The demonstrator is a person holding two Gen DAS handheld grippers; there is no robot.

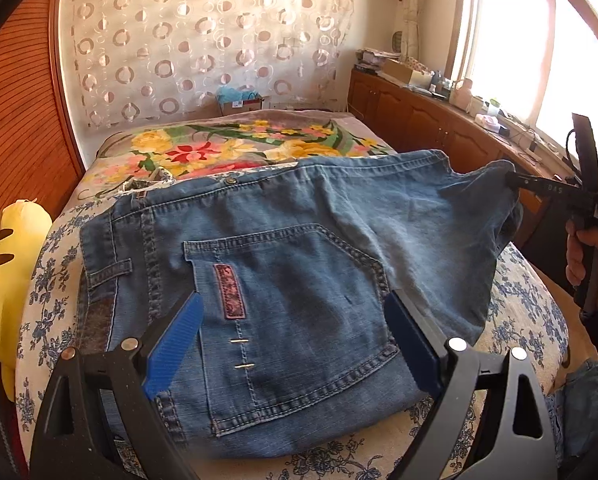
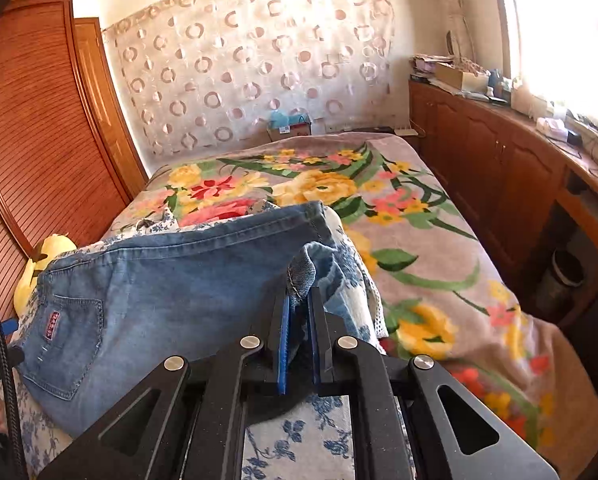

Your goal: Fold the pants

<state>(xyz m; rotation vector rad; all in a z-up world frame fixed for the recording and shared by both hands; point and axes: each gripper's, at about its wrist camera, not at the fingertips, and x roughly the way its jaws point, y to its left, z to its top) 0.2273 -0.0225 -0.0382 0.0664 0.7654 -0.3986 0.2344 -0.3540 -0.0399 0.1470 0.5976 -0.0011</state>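
Blue denim pants point(image 1: 299, 264) lie partly folded on the bed, back pocket point(image 1: 287, 320) up with a maroon label. My left gripper point(image 1: 293, 328) is open, its blue pads on either side of the pocket, just above the cloth. My right gripper point(image 2: 299, 312) is shut on a bunched edge of the pants point(image 2: 301, 276) and lifts it off the bed. In the left wrist view the right gripper point(image 1: 515, 178) shows at the right, pinching the pants' far corner. The pants point(image 2: 171, 280) spread to the left in the right wrist view.
A blue-flowered white sheet point(image 1: 515, 320) lies under the pants, with a bright floral blanket point(image 2: 419, 216) beyond. A yellow plush toy point(image 1: 7, 264) sits at the bed's left edge by a wooden wardrobe point(image 2: 39, 128). Wooden cabinets point(image 2: 499, 168) with clutter run along the right.
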